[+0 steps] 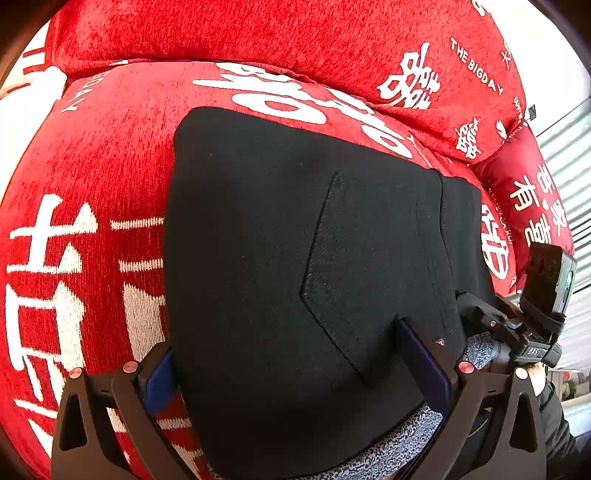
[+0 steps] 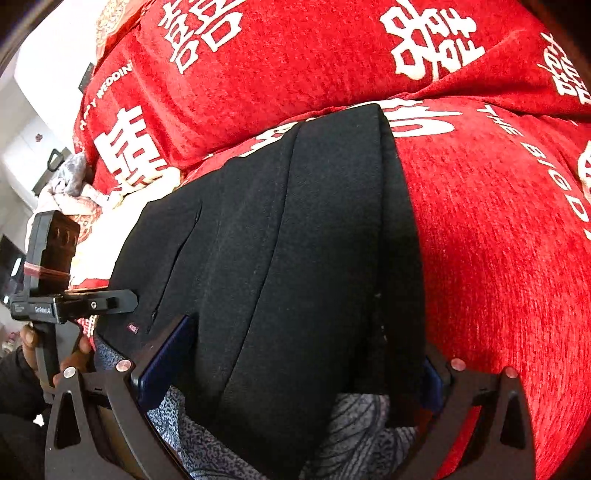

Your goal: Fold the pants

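Black pants [image 1: 277, 240] lie folded into a compact rectangle on a red seat cover [image 1: 92, 166], a back pocket seam [image 1: 332, 277] facing up. Grey speckled lining [image 1: 388, 443] shows at the near edge. My left gripper [image 1: 291, 369] is open, its blue-padded fingers [image 1: 159, 384] spread wide on either side of the pants' near left part. In the right wrist view the pants [image 2: 295, 240] show stacked layers. There my right gripper [image 2: 299, 369] is open too, straddling the near right part. Each gripper also appears in the other's view: right gripper body [image 1: 517, 325], left gripper body [image 2: 74, 306], held by a hand [image 2: 33, 343].
A red back cushion [image 1: 258, 33] with white characters rises behind the pants. A darker red pillow [image 1: 524, 192] sits at the right end. A heap of pale cloth [image 2: 70, 181] lies past the left end. Window blinds [image 1: 569, 166] are beyond.
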The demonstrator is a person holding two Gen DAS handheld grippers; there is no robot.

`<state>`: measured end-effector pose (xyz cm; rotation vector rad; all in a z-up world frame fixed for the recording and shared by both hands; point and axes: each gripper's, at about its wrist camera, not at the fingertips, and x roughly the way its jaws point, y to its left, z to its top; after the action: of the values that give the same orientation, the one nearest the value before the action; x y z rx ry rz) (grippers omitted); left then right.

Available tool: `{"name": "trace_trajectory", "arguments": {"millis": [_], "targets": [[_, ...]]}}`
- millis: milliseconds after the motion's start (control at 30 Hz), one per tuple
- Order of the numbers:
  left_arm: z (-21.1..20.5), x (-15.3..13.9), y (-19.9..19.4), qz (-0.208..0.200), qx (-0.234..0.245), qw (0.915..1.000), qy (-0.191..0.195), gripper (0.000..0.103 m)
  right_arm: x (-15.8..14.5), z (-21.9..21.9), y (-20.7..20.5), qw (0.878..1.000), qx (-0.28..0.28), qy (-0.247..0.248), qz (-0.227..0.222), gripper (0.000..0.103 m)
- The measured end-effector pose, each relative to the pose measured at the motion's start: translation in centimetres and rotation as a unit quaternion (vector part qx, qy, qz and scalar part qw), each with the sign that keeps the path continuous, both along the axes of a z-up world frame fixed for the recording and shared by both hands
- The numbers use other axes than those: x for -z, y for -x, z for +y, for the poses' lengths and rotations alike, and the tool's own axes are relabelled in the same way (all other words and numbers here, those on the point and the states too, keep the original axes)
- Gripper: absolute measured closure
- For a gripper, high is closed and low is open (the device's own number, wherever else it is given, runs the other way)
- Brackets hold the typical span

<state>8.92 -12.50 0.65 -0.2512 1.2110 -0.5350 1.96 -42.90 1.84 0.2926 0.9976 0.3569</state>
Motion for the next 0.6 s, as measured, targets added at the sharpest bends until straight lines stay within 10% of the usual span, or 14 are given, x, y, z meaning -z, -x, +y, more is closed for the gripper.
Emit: {"name": "trace_trajectory", "arguments": {"millis": [600], "targets": [[-0.1,-5.2,3.0,-0.069,0.004,0.9968,-0.039,0.065,-6.7,4.6,2.8,0.999,0.006,0.031,-0.032,0.044]]}}
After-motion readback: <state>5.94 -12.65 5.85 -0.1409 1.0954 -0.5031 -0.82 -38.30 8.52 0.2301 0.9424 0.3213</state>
